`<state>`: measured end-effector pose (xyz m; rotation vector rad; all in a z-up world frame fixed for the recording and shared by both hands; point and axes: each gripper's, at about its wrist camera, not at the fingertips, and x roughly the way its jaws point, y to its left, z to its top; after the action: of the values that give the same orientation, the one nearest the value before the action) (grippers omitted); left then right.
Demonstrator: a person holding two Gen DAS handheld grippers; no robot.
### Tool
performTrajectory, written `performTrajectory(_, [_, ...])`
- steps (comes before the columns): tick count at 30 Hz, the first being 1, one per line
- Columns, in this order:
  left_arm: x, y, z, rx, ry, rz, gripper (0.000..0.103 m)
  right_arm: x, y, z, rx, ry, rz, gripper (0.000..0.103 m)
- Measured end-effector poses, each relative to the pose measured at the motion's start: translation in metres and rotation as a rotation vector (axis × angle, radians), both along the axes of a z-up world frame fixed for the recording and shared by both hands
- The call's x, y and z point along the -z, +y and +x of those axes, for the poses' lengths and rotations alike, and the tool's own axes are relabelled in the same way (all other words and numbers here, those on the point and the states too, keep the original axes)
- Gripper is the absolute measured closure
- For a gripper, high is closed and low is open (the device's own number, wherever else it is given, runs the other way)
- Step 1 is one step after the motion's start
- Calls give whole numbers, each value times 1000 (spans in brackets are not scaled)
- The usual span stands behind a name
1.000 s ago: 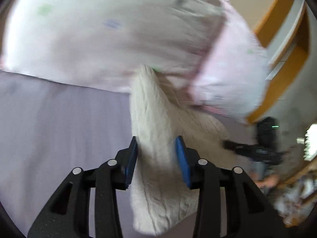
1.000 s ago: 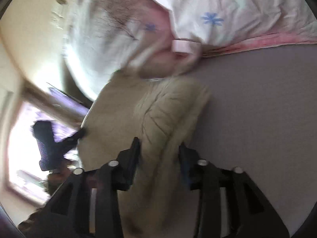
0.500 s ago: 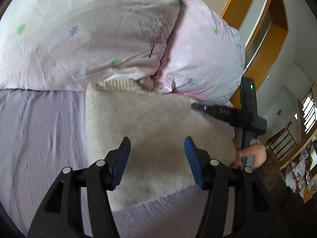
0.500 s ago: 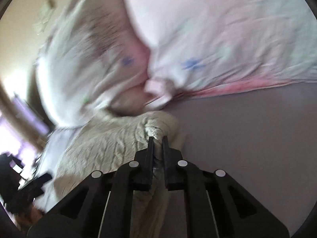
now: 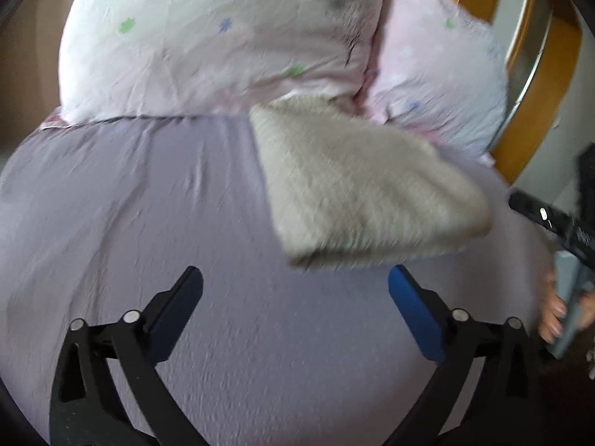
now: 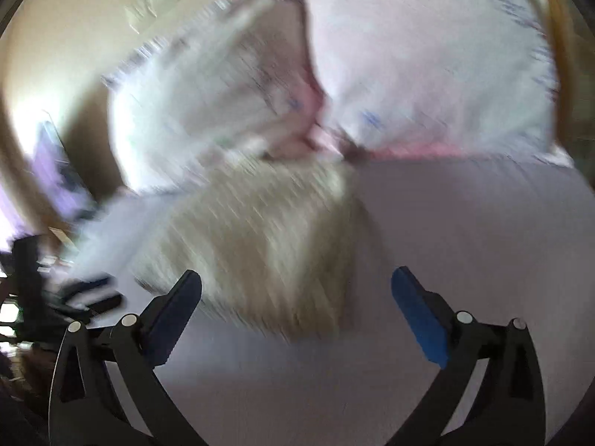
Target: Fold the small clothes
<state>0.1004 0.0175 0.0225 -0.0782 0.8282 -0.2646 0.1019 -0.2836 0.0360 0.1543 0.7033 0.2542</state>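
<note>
A cream knitted garment (image 5: 357,182) lies folded flat on the lilac bed sheet (image 5: 148,193), its far edge against the pillows. My left gripper (image 5: 295,301) is wide open and empty, just short of the garment's near edge. In the blurred right wrist view the same garment (image 6: 267,245) lies ahead and to the left. My right gripper (image 6: 297,301) is wide open and empty, its left finger near the garment's near edge. The other gripper shows at the right edge of the left wrist view (image 5: 550,223).
Two pale pink patterned pillows (image 5: 223,44) (image 5: 438,85) lean at the head of the bed. A wooden bed frame (image 5: 539,85) stands at the right. The sheet (image 6: 465,241) spreads to the right of the garment in the right wrist view.
Both grippers have let go of the garment, opened wide and drawn back from it. The garment now lies folded on the sheet. The right gripper was shut on it half a second ago.
</note>
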Motion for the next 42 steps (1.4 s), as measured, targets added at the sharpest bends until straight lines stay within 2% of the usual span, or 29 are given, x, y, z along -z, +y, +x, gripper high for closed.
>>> performTrajectory(2, [6, -7, 2, -14, 3, 63, 2, 15, 16, -11, 58, 45, -106, 1])
performTrajectory(5, [15, -14, 8, -23, 37, 112, 2, 33, 34, -12, 43, 75, -159, 1])
performTrajectory(9, [28, -19, 14, -12, 81, 142, 2, 47, 56, -3, 59, 85, -171, 1])
performTrajectory(12, [33, -23, 13, 6, 88, 156, 2, 53, 64, -1, 48, 111, -161, 1])
performTrajectory(17, [39, -29, 12, 5, 80, 206, 2, 63, 69, 2, 62, 164, -213, 1])
performTrajectory(42, [41, -29, 11, 7, 75, 205, 2, 64, 70, 2, 62, 165, -222, 1])
